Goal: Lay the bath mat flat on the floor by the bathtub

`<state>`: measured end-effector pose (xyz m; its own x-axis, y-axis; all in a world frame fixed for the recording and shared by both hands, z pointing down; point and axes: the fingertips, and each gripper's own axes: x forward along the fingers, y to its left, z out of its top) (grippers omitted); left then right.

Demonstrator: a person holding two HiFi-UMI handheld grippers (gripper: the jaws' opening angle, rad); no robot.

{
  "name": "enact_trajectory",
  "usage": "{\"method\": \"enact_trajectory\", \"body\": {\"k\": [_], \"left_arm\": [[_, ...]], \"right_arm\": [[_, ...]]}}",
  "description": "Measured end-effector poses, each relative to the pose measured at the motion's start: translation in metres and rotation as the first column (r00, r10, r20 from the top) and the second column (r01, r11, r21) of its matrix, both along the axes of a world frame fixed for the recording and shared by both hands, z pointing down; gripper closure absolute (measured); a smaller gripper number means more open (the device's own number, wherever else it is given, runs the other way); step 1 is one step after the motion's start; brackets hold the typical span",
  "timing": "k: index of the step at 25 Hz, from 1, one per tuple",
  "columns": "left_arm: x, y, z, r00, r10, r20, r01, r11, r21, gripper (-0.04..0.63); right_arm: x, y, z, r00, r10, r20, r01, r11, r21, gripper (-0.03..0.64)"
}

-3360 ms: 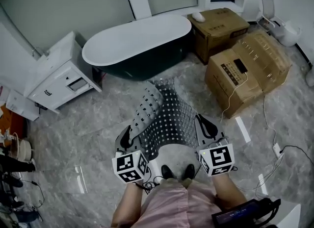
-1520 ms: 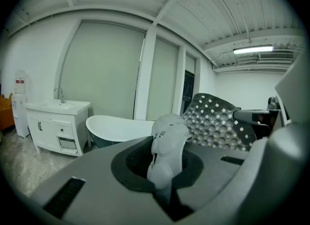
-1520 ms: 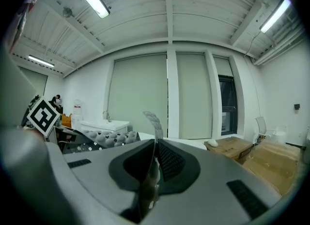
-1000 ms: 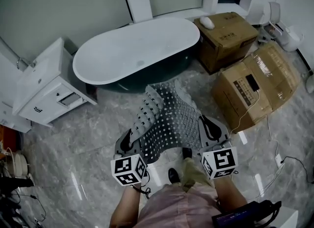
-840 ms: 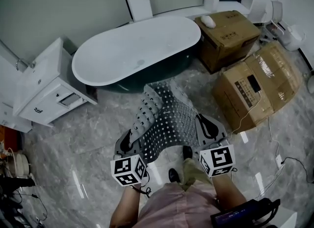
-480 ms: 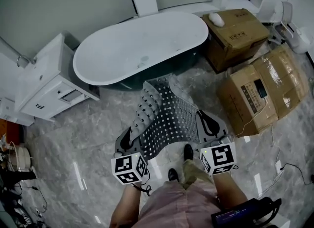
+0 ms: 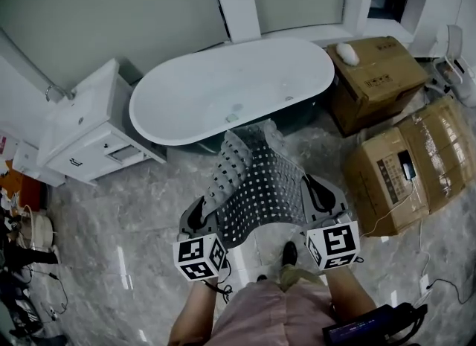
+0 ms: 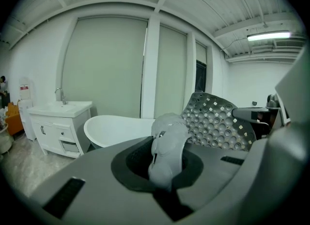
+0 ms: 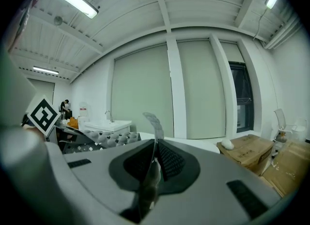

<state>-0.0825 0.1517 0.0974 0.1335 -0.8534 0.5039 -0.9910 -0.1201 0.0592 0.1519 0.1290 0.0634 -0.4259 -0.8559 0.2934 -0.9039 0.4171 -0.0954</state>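
The grey perforated bath mat (image 7: pixel 258 181) hangs in the air in front of me, held by its two near corners, its left edge curled over. My left gripper (image 7: pixel 201 216) is shut on the left corner, where the mat (image 8: pixel 167 139) bunches between the jaws. My right gripper (image 7: pixel 320 197) is shut on the right corner, and the mat (image 9: pixel 155 144) shows there edge-on as a thin sheet. The white bathtub (image 7: pixel 234 88) with a dark outer shell lies just beyond the mat's far end, along the wall.
A white vanity cabinet (image 7: pixel 89 129) stands left of the tub. Two cardboard boxes (image 7: pixel 372 69) (image 7: pixel 416 166) sit at the right, with a cable on the floor beside them. My feet (image 7: pixel 288 254) stand on grey marble floor (image 7: pixel 141 210) below the mat.
I have stepped closer to the tub and shifted rightward; tub and boxes slid in the head view. The mat stays held up in both grippers, its far end now near the tub's side.
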Motion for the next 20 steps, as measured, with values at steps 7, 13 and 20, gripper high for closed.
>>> {"method": "enact_trajectory", "body": {"k": [7,13,20], "left_arm": [[0.005,-0.016,-0.021,0.998,-0.056,0.012,0.055,0.995,0.082,0.557],[0.000,-0.025,-0.025,0.995,-0.089,0.040,0.085,0.992,0.098,0.557],[-0.019,-0.037,-0.008,0.993,-0.109,0.041,0.107,0.992,0.065,0.557]], "right_arm": [[0.010,-0.019,-0.018,0.998,-0.056,0.009,0.055,0.996,0.074,0.588],[0.012,-0.038,-0.016,0.998,-0.067,0.019,0.065,0.995,0.078,0.588],[-0.004,-0.057,-0.002,0.997,-0.082,0.008,0.081,0.995,0.050,0.588]]}}
